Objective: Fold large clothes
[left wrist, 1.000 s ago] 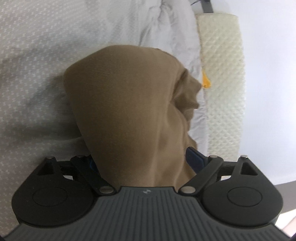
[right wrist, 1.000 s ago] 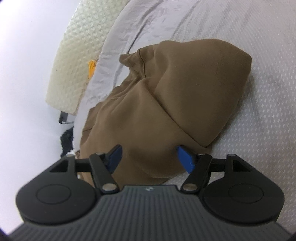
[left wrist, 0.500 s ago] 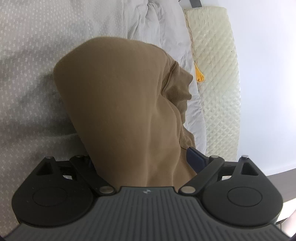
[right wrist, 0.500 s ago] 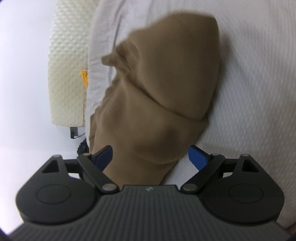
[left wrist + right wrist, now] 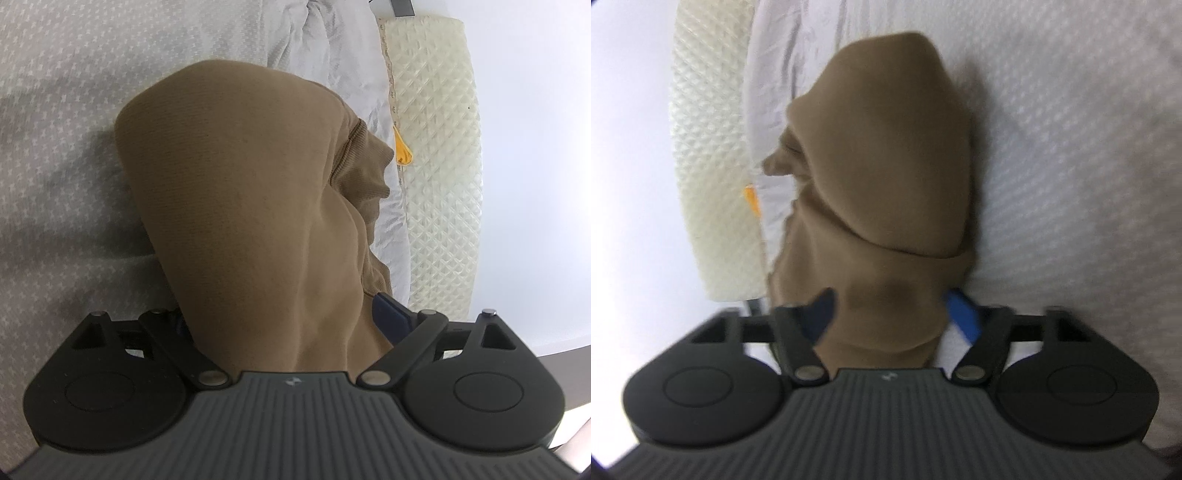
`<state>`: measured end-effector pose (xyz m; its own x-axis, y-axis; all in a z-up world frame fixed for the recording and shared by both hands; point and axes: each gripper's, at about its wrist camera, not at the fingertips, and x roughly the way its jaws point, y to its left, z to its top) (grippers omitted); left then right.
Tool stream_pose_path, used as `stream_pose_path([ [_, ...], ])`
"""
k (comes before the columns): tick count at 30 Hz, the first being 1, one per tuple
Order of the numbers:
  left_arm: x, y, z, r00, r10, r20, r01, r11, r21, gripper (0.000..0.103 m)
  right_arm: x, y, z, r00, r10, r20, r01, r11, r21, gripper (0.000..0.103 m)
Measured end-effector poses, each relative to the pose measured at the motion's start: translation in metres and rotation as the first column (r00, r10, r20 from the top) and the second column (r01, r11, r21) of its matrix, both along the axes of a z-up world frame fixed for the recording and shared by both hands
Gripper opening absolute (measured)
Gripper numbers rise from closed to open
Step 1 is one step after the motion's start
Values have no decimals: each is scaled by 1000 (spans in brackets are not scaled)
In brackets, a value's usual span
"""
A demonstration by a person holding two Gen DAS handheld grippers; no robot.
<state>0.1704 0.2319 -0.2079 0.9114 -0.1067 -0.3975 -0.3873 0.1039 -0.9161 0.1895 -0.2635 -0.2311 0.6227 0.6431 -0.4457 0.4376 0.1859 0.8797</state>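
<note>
A brown hooded sweatshirt (image 5: 236, 192) lies bunched on a grey-white bed cover (image 5: 66, 110). In the left wrist view its cloth runs between the jaws of my left gripper (image 5: 280, 317); the blue pads stand well apart with thick cloth between them, the left pad mostly hidden. In the right wrist view the sweatshirt (image 5: 886, 155) hangs from my right gripper (image 5: 890, 314), whose blue fingertips (image 5: 962, 310) press on a thick bundle of cloth. The hood faces away from both cameras.
A cream quilted mattress edge (image 5: 439, 155) runs along the bed beside a pale wall, with a small orange tag (image 5: 402, 151) on it. The mattress also shows in the right wrist view (image 5: 709, 177). The bed cover (image 5: 1071, 147) spreads to the right there.
The right gripper has swung and its jaws have narrowed onto the cloth; the sweatshirt now hangs longer and narrower. The left view has shifted only slightly.
</note>
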Motion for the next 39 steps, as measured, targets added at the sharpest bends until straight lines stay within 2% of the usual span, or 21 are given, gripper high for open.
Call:
stream_pose_path([
  [3, -2, 0, -3, 1000, 10, -5, -10, 1000, -19, 94, -5, 1, 0, 1000, -16, -11, 16, 1000, -18, 51],
  [5, -5, 1, -5, 1000, 20, 2, -19, 999, -39, 94, -6, 0, 6, 1000, -22, 3, 22, 998, -62, 57],
  [6, -7, 1, -5, 1000, 26, 3, -26, 999, -47, 94, -7, -1, 10, 999, -36, 17, 38, 995, -91, 76],
  [8, -10, 2, -6, 999, 40, 6, -39, 998, -58, 94, -6, -6, 17, 996, -71, 50, 77, 990, -122, 103],
  [12, -16, 3, -5, 998, 57, -3, -57, 997, -54, 94, -3, -17, 23, 992, -90, 85, 103, 982, -157, 103],
  [15, -18, 5, -6, 997, 75, -23, -75, 996, -41, 94, 9, -15, 8, 993, -106, 55, 111, 988, -108, 103],
  [17, -17, 6, -8, 996, 78, -29, -80, 996, -48, 94, 23, -13, -2, 993, -111, 31, 114, 987, -116, 103],
  [19, -14, 7, -9, 997, 68, -29, -70, 996, -51, 94, 39, -9, -7, 991, -123, 54, 128, 986, -105, 103],
  [21, -11, 6, -8, 998, 57, -27, -58, 998, -40, 94, 61, -5, -9, 992, -92, 85, 101, 990, -102, 103],
  [25, -9, 6, -9, 999, 47, -22, -48, 998, -39, 94, 76, -9, -11, 993, -75, 86, 80, 995, -52, 103],
  [28, -9, 5, -11, 999, 44, -6, -44, 998, -55, 94, 73, -9, 1, 980, -54, 190, 63, 997, -41, 103],
  [30, -8, 2, -10, 1000, 30, -3, -30, 998, -52, 94, 72, -6, 13, 957, -35, 286, 47, 998, -36, 103],
  [32, -6, 1, -10, 1000, 29, -11, -29, 999, -40, 94, 73, -4, 20, 947, -8, 320, 31, 997, -68, 103],
  [36, 0, 3, -13, 998, 42, -41, -44, 998, -40, 89, 79, -4, -1, 973, -5, 231, 25, 996, -84, 103],
  [39, 3, 1, -13, 997, 26, -78, -26, 1000, -2, 75, 81, 1, -6, 978, 12, 209, 19, 989, -144, 95],
])
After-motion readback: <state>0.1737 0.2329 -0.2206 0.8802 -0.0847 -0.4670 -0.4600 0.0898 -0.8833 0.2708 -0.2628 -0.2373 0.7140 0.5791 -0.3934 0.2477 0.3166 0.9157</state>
